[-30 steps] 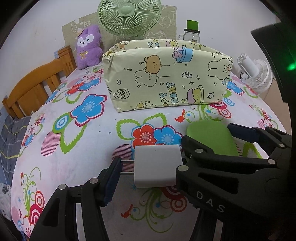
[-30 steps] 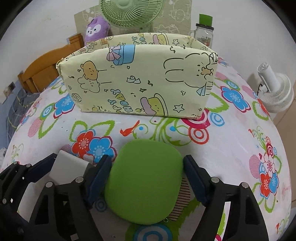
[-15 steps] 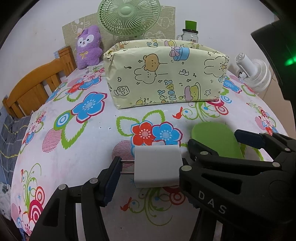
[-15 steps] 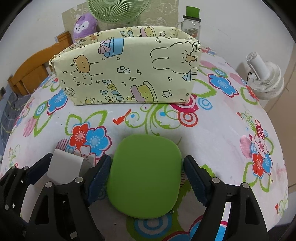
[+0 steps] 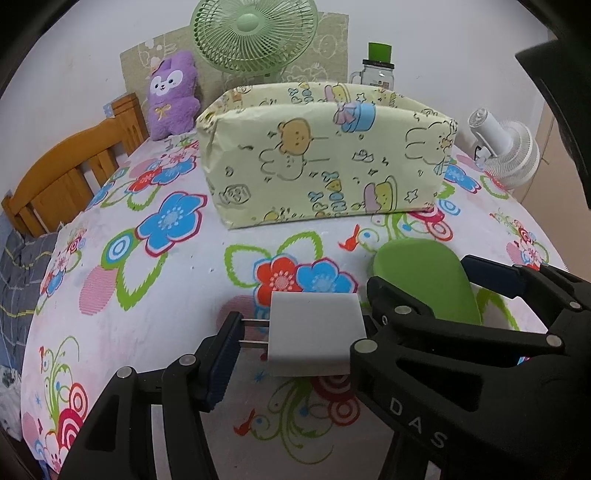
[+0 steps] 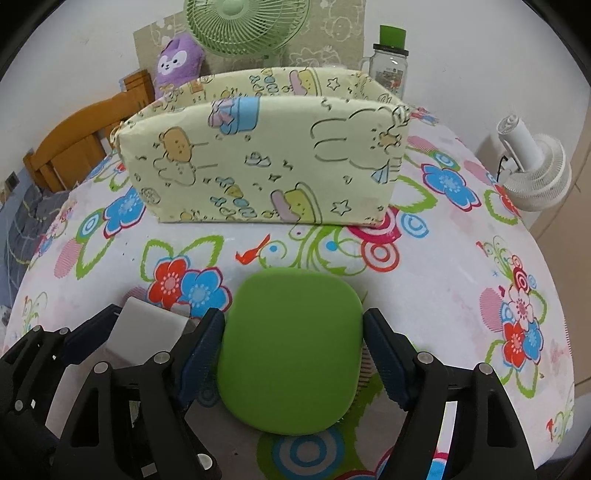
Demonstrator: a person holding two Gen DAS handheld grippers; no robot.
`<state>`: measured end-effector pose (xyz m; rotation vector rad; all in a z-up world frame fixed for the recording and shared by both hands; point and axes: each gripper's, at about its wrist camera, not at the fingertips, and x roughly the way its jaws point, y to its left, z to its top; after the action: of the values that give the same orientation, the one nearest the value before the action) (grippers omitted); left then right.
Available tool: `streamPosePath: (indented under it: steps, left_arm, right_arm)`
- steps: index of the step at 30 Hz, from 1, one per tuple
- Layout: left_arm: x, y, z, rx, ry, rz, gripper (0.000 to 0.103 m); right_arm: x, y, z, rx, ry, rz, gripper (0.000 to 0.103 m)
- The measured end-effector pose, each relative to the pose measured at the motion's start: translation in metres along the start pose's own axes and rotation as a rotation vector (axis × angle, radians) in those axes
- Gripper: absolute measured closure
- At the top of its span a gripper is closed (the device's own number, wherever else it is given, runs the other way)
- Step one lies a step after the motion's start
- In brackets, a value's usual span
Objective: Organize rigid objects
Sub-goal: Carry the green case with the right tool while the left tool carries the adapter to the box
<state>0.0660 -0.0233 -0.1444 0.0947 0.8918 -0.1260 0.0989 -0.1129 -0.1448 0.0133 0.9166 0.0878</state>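
Left wrist view: nearest to us, the left tongs [image 5: 299,325] are clenched on a white charger plug [image 5: 314,332]. Its two metal prongs butt against the left blue pad and its flat body sits against the right finger, so the plug lies sideways between the jaws, above the flowered cloth of the counter [image 5: 147,302]. Just beside it we see the right tongs [image 6: 293,325], whose jaws have just been closing. A green rounded case [image 6: 291,354] is between them, and both blue pads press on its side edges. In the right wrist view the case faces us flat, with its far edge toward the middle of the counter. We cannot tell whether its near edge touches the cloth.

Farther back, near the counter's middle, stands a pale yellow fabric box [image 5: 325,162] printed with cartoon animals, its top open. Behind it we find a purple plush toy [image 5: 171,96], a green fan [image 5: 255,33] and a glass jar with a green lid [image 5: 376,70]. A wooden chair [image 5: 66,173] stands at the left edge and a white fan [image 5: 506,155] at the right.
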Motion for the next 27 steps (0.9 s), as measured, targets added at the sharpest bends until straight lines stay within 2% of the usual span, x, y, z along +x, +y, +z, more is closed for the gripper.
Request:
streamPosePath:
  steps: [27]
  left_arm:
    - [-0.054, -0.027, 0.019, 0.03, -0.104, 0.015, 0.039]
  right_arm:
    - [-0.066, -0.025, 0.006, 0.04, -0.124, -0.005, 0.025]
